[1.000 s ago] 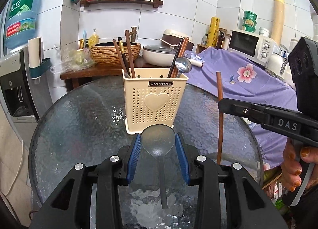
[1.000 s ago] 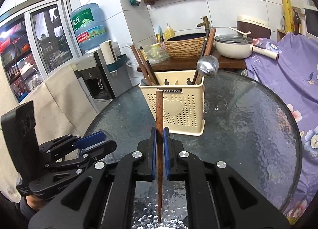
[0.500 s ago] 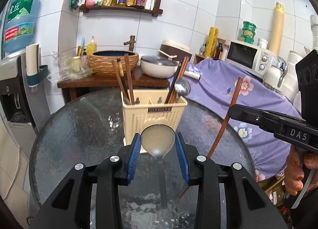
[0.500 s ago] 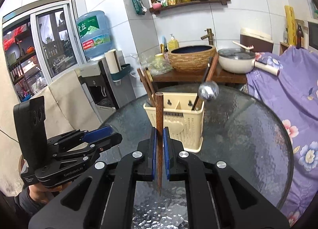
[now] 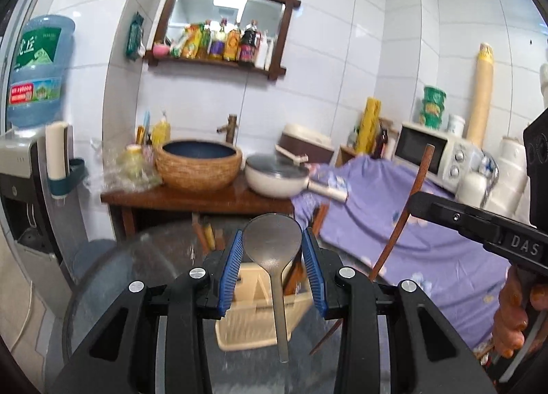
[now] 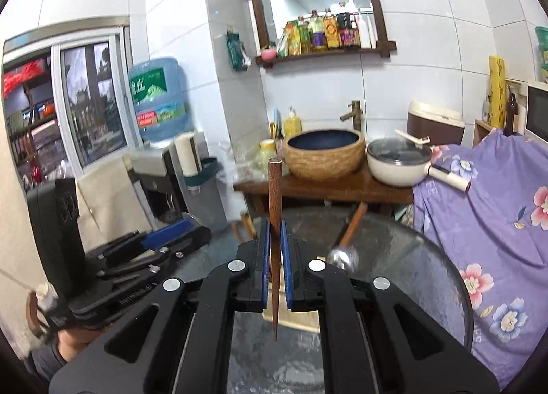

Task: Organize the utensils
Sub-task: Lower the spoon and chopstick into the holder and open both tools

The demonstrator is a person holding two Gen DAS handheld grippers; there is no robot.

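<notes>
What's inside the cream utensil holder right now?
In the holder, brown chopsticks stick up on its left side, more wooden handles on its right, and a metal spoon. The left gripper and its spoon cover the middle.

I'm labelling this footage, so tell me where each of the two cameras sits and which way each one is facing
Left wrist: on the left gripper, looking along its fingers at the spoon it grips; the right gripper and hand show at right.
Right wrist: on the right gripper, facing the same wall, gripping a wooden chopstick; the left gripper shows at left.
Shared: woven basin, white pan, cream holder.
</notes>
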